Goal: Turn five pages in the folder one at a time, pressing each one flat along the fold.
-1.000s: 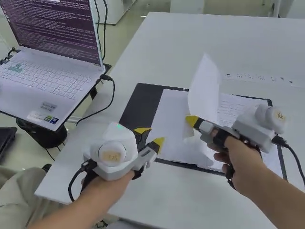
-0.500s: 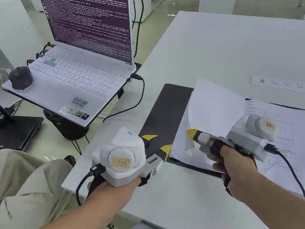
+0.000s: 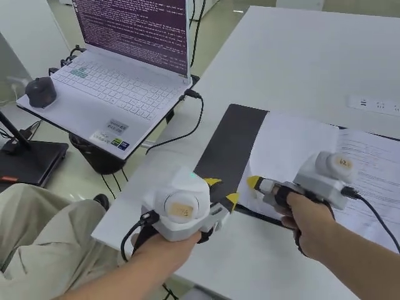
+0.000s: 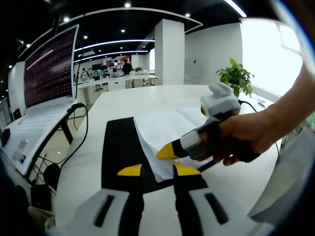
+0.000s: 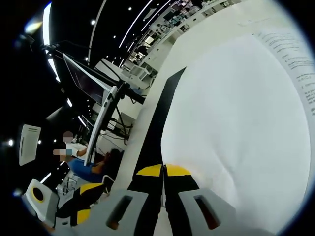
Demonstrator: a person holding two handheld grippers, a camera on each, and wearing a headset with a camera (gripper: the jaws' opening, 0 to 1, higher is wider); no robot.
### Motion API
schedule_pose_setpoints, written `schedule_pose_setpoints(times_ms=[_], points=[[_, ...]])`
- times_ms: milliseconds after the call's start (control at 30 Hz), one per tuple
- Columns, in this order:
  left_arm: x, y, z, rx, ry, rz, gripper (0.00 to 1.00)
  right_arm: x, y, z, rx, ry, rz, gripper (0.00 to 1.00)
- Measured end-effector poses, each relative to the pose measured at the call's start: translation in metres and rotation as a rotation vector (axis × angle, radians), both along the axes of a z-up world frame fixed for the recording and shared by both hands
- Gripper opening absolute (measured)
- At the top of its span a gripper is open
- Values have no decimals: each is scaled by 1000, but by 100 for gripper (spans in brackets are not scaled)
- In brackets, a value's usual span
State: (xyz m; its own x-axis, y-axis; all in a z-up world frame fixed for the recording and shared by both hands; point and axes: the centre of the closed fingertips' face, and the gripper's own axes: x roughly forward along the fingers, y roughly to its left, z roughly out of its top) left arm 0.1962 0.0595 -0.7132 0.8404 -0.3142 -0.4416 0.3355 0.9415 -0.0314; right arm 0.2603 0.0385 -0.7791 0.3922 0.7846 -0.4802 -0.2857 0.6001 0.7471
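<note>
A black folder [image 3: 230, 142] lies open on the white table, with a printed page [image 3: 370, 161] on its right half. A blank white page [image 3: 289, 150] is turned over to the left and lies low, slightly bulged, over the fold [image 5: 236, 113]. My right gripper [image 3: 253, 182] is shut on that page's near left edge, jaws pressed together [image 5: 163, 170]. My left gripper [image 3: 223, 190] hovers open at the folder's near left corner, holding nothing [image 4: 157, 170]. In the left gripper view the right gripper [image 4: 167, 151] sits just ahead, over the page [image 4: 162, 130] and folder [image 4: 117, 147].
An open laptop [image 3: 125, 81] stands on a stand off the table's left edge, a dark mouse [image 3: 40, 90] beside it. Its cable [image 3: 181, 134] hangs near the table's left edge. A white power strip [image 3: 375, 105] lies at the far right.
The right gripper has swung the page from upright down and leftward until it lies almost flat. The head camera has shifted left. The left gripper stays open by the folder's corner.
</note>
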Motion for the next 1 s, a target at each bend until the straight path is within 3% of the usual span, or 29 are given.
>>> schedule_pose_setpoints(times_ms=[167,200,300,433,533,633,733,867,1000], points=[[1,-2,-9,18,20,-14,22,-1,-1,-7,-3,7,11,0],[2,-2,-11,23,23,-17,22,-3,-1,-5,10,6,24,4],[4,-5,-15,26,32,-26,22,-7,3,5,79,16,34,15],[11,-15,-19,35,32,-52,22,-6,-5,25,144,-13,16,14],[18,-28,-24,49,28,-90,22,-1,-21,36,160,-38,8,12],[28,-40,-36,55,45,-112,21,4,-45,44,140,-72,0,7],[33,-48,-49,59,72,-124,21,13,-69,40,119,-66,-32,5],[32,-45,-66,47,123,-82,20,29,-98,33,100,-44,-78,0],[28,-39,-76,59,142,-68,20,43,-114,29,88,-19,-114,0]])
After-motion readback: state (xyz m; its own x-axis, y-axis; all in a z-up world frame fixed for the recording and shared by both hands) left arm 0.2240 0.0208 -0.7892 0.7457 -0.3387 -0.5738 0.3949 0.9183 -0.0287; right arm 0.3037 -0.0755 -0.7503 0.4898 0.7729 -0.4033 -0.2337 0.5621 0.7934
